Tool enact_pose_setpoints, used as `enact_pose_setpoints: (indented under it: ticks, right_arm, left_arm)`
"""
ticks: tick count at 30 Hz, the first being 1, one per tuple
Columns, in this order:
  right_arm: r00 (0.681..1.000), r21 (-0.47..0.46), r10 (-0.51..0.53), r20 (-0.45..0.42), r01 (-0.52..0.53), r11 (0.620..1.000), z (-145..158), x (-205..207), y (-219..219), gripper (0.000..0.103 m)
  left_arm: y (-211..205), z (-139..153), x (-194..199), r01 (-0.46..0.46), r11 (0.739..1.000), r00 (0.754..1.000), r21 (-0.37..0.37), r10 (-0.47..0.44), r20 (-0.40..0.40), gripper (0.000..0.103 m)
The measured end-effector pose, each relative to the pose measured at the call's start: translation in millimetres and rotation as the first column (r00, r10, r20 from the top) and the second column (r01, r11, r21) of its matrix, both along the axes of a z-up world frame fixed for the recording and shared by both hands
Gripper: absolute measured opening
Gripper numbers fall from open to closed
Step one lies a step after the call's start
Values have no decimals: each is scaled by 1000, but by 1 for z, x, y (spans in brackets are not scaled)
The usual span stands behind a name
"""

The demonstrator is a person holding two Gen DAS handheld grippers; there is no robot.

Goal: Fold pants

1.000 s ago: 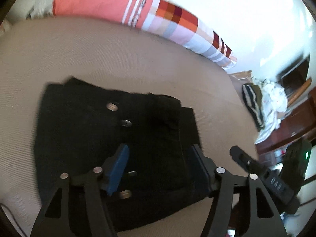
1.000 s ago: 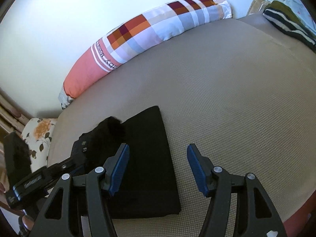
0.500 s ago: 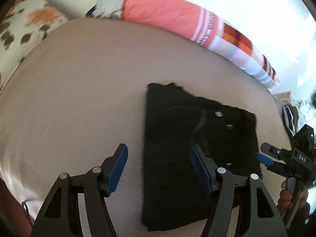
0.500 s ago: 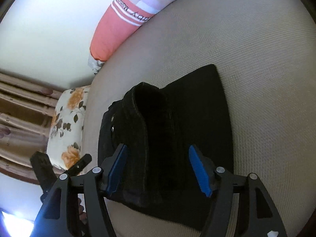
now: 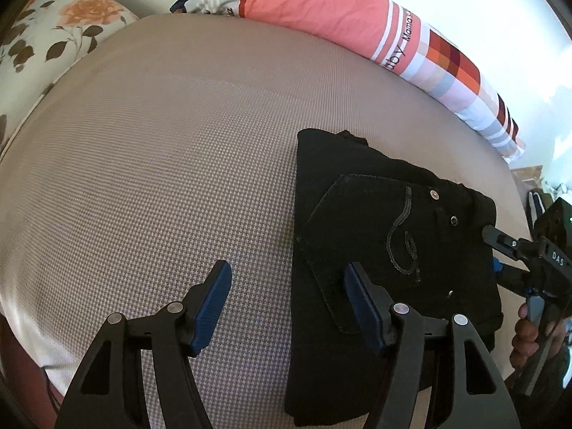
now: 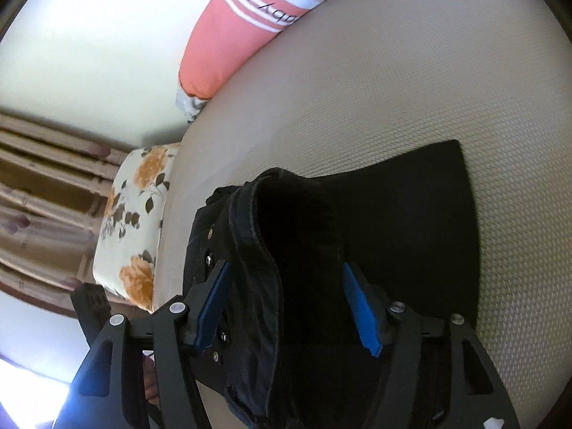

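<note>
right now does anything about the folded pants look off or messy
One thing: the waistband end of the black pants humps up in a loose, open roll instead of lying flat on the layer beneath. The right gripper straddles that hump, jaws open. Otherwise the stack sits square on the mattress.

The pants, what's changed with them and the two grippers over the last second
The left gripper has swung off the black pants toward their left edge; it is open, with mostly bare mattress between its fingers. The right gripper has come over the raised waistband fold; its jaws have just been closing slightly, straddling the fold without pressing it. The pants stay folded in place, the bolster pillow unmoved.
</note>
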State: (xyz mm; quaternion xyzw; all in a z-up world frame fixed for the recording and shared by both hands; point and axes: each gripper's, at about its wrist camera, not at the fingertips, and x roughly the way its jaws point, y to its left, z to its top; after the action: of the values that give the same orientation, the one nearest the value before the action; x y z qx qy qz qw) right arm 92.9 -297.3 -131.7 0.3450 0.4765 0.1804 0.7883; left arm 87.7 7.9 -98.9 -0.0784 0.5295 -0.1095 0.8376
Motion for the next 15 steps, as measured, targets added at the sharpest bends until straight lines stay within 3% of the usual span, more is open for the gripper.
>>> enact_pose_setpoints:
  ticks: [10, 12, 15]
  right_arm:
    - [1000, 47, 11, 8, -12, 999, -5, 23, 9, 56]
    - [1000, 30, 7, 1, -7, 1000, -5, 21, 8, 44]
    - [1000, 34, -7, -8, 7, 999, -5, 17, 8, 36]
  left_arm:
    - [-2, -2, 4, 3, 1000, 1000, 13, -3, -5, 67]
    - [-3, -3, 4, 2, 1000, 1000, 17, -2, -6, 67]
    - [-5, -3, 6, 4, 1000, 1000, 16, -4, -5, 67]
